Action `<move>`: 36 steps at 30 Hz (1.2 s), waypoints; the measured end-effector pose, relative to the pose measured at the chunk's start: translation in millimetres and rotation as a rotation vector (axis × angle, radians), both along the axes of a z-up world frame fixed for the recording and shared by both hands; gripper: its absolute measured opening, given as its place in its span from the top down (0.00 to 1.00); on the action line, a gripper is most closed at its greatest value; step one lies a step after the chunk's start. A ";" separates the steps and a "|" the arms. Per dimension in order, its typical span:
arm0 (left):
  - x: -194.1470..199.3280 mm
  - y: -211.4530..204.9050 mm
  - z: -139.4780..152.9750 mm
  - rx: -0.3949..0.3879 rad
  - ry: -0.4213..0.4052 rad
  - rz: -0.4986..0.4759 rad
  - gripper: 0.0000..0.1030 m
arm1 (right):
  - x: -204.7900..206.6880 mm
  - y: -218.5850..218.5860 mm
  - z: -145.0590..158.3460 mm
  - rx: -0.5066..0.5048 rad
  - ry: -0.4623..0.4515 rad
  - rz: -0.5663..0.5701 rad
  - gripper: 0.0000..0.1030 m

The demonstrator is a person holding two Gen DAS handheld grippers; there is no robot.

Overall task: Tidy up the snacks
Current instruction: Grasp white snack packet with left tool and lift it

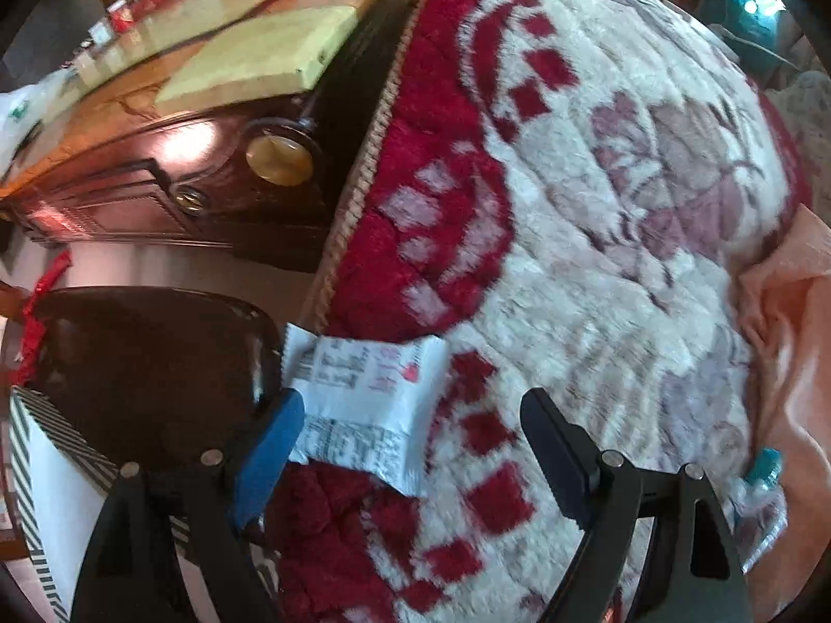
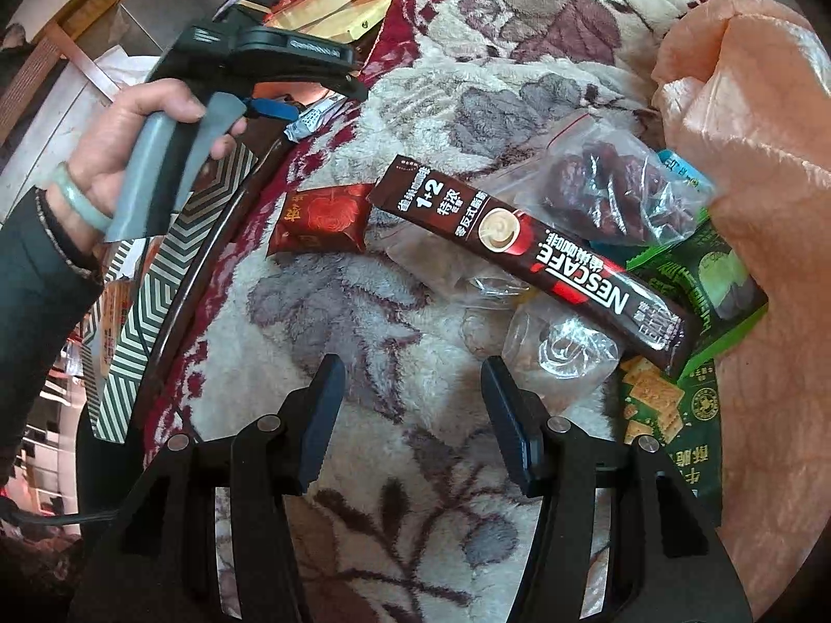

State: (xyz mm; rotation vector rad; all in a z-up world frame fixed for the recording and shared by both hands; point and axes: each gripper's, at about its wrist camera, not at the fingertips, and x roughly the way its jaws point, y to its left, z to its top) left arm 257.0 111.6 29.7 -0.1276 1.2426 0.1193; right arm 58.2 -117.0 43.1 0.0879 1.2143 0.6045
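A white printed snack packet [image 1: 363,405] lies at the left edge of the red-and-cream blanket [image 1: 571,207]. My left gripper [image 1: 415,441] hangs over it, jaws wide apart, the blue-padded finger [image 1: 270,446] at the packet's left end. In the right wrist view a brown Nescafe stick [image 2: 530,254], a small red packet [image 2: 317,223], a clear bag of red dates [image 2: 613,192] and green packets [image 2: 701,280] lie on the blanket [image 2: 415,104]. My right gripper [image 2: 415,410] stands open above bare blanket in front of them. A hand [image 2: 130,140] holds the left gripper's handle, at the far left.
A peach plastic bag [image 2: 753,207] lies at the right of the snacks. A black-and-white striped box [image 2: 156,311] stands beside the blanket's left edge, next to a dark glossy seat [image 1: 145,363]. Behind is a dark wooden table [image 1: 156,166] bearing a pale yellow box [image 1: 259,52].
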 end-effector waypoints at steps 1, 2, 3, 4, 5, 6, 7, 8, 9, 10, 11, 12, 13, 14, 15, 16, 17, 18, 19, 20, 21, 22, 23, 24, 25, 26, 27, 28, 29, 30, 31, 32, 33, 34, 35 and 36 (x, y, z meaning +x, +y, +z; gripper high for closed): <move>0.4 1.3 -1.0 -0.010 0.000 0.012 0.15 | 0.2 -0.8 0.8 0.004 -0.001 -0.004 0.47; 1.5 1.9 -3.0 -0.023 0.005 0.019 0.14 | 0.7 -1.6 1.5 0.009 -0.001 -0.008 0.47; 2.7 0.6 -5.8 -0.025 0.009 0.017 0.10 | 1.1 -2.1 2.0 0.013 -0.001 -0.011 0.47; 4.6 -1.0 -9.2 -0.024 0.014 0.008 0.06 | 1.2 -2.5 2.5 0.014 -0.002 -0.011 0.47; 6.1 -3.4 -12.8 -0.014 0.022 -0.003 0.06 | 1.1 -2.5 2.8 0.013 -0.004 -0.011 0.47; 5.8 -6.7 -14.0 0.003 0.021 -0.011 0.06 | 1.1 -2.6 3.0 0.014 -0.005 -0.010 0.47; 3.7 -12.0 -12.8 0.000 0.013 -0.023 0.06 | 1.2 -3.0 3.2 0.014 -0.004 -0.010 0.47; 0.0 -17.7 -9.0 -0.029 -0.003 -0.042 0.06 | 1.4 -3.4 3.3 0.014 -0.004 -0.011 0.47; -4.8 -23.8 -3.6 -0.083 -0.021 -0.070 0.06 | 1.8 -3.8 3.2 0.014 -0.004 -0.012 0.47; -10.2 -30.6 2.1 -0.190 -0.029 -0.113 0.06 | 2.4 -4.6 3.0 0.016 -0.001 -0.016 0.47; -15.1 -35.8 5.7 -0.325 -0.010 -0.163 0.06 | 3.1 -5.1 2.9 0.019 0.001 -0.020 0.47; -19.1 -42.0 7.1 -0.414 0.020 -0.196 0.07 | 3.3 -5.4 3.2 0.022 0.001 -0.022 0.47; -23.4 -47.0 11.9 -0.403 0.019 -0.204 0.09 | 3.3 -5.6 4.1 0.021 -0.002 -0.024 0.47; -27.4 -49.7 20.4 -0.324 -0.016 -0.201 0.10 | 2.8 -5.4 5.1 0.018 -0.006 -0.023 0.47; -29.9 -49.3 26.8 -0.287 -0.039 -0.201 0.11 | 2.2 -5.2 6.0 0.016 -0.008 -0.021 0.47; -30.0 -45.9 31.3 -0.300 -0.043 -0.204 0.11 | 1.9 -4.8 6.9 0.014 -0.011 -0.019 0.47; -29.2 -38.6 34.6 -0.331 -0.043 -0.200 0.11 | 1.8 -4.5 7.7 0.013 -0.013 -0.019 0.47; -29.8 -32.4 38.8 -0.334 -0.052 -0.192 0.10 | 1.6 -4.5 8.5 0.013 -0.016 -0.018 0.47; -29.8 -25.2 43.8 -0.309 -0.068 -0.184 0.09 | 2.0 -4.4 9.0 0.016 -0.017 -0.018 0.47; -27.9 -18.6 44.9 -0.284 -0.075 -0.178 0.09 | 2.3 -4.4 8.8 0.018 -0.015 -0.019 0.47; -26.0 -13.8 44.5 -0.265 -0.072 -0.169 0.09 | 2.4 -4.5 8.5 0.019 -0.013 -0.019 0.47; -23.4 -6.2 43.4 -0.250 -0.067 -0.153 0.09 | 2.5 -4.4 7.8 0.020 -0.011 -0.018 0.47; -19.1 0.0 40.7 -0.235 -0.060 -0.143 0.09 | 2.5 -4.3 6.7 0.019 -0.007 -0.017 0.47; -14.9 6.9 38.5 -0.217 -0.048 -0.142 0.09 | 2.4 -4.0 5.8 0.018 -0.004 -0.015 0.47; -10.3 10.8 33.7 -0.189 -0.024 -0.144 0.09 | 2.3 -3.8 5.0 0.017 -0.002 -0.013 0.47; -7.4 12.3 27.8 -0.157 -0.007 -0.146 0.09 | 2.3 -3.8 4.3 0.017 0.000 -0.011 0.47; -5.7 14.4 25.7 -0.123 0.002 -0.152 0.09 | 2.5 -3.9 3.4 0.017 0.003 -0.009 0.47; -5.6 15.7 25.6 -0.098 0.010 -0.163 0.09 | 2.4 -4.1 2.8 0.017 0.005 -0.009 0.47; -4.7 16.9 22.9 -0.073 0.023 -0.171 0.09 | 2.6 -4.6 2.1 0.019 0.007 -0.010 0.47; -4.5 18.4 19.4 -0.054 0.042 -0.168 0.09 | 3.5 -5.1 0.9 0.021 0.011 -0.013 0.47; -2.8 20.6 14.4 -0.043 0.066 -0.152 0.09 | 4.0 -5.2 0.0 0.023 0.014 -0.016 0.47; -2.7 24.1 11.3 -0.050 0.077 -0.137 0.09 | 4.3 -4.9 -1.0 0.024 0.018 -0.016 0.47; -1.1 25.6 8.2 -0.066 0.078 -0.123 0.09 | 4.2 -3.9 -1.8 0.022 0.020 -0.015 0.47; -0.4 26.3 7.0 -0.081 0.071 -0.116 0.09 | 3.6 -2.6 -2.5 0.017 0.020 -0.011 0.47; 0.3 25.2 5.3 -0.090 0.067 -0.113 0.09 | 2.9 -1.4 -3.1 0.011 0.022 -0.007 0.47; 1.0 22.8 3.1 -0.097 0.070 -0.116 0.09 | 2.2 -0.4 -3.6 0.006 0.024 0.000 0.47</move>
